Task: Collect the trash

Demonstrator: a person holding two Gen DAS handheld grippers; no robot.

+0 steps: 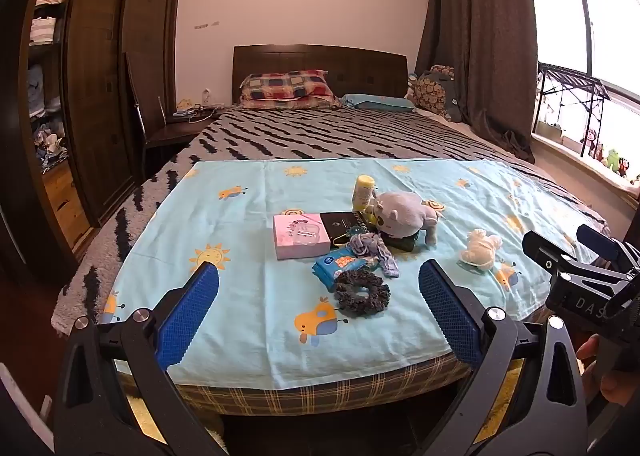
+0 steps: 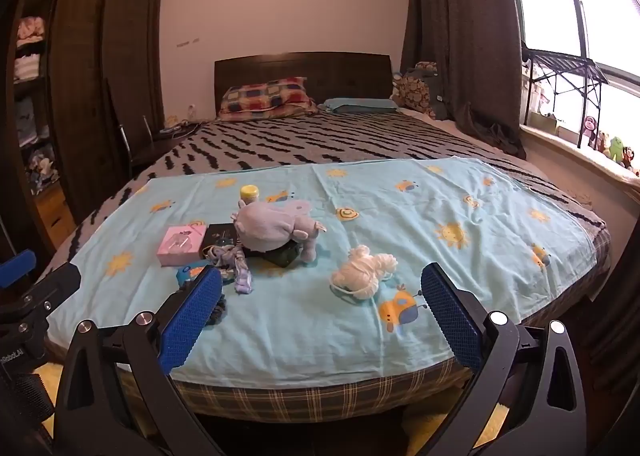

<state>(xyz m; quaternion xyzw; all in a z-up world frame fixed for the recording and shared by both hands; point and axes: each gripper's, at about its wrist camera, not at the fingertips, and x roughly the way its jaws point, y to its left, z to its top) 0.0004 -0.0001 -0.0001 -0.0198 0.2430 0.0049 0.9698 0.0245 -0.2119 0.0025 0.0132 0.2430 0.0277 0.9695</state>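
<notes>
Our right hand-held gripper [image 2: 322, 310] hangs over the foot of the bed with its blue pads spread wide and nothing between them. Our left hand-held gripper [image 1: 320, 308] is spread and empty as well.

The piece that reads most plainly as trash is the crumpled white wad [image 2: 362, 271] (tissue, or perhaps a used mask, since a thin loop shows at its near edge). It lies on the light blue sheet [image 2: 500, 256], to the right of the grey plush toy [image 2: 276, 230] and apart from it.

From the right hand-held gripper the wad sits straight ahead and a little right of centre, inside the line of the spread pads, its longer side running roughly across them. From the left hand-held gripper the same crumpled white wad [image 1: 480, 250] lies ahead and outside the right pad. We judge the right one better placed for the reach.

Left of the plush toy the other things cluster close together: a pink box [image 1: 301, 235], a blue packet [image 1: 340, 266], a dark scrunchie [image 1: 362, 293] and a yellow-capped bottle [image 1: 363, 192] behind it.
</notes>
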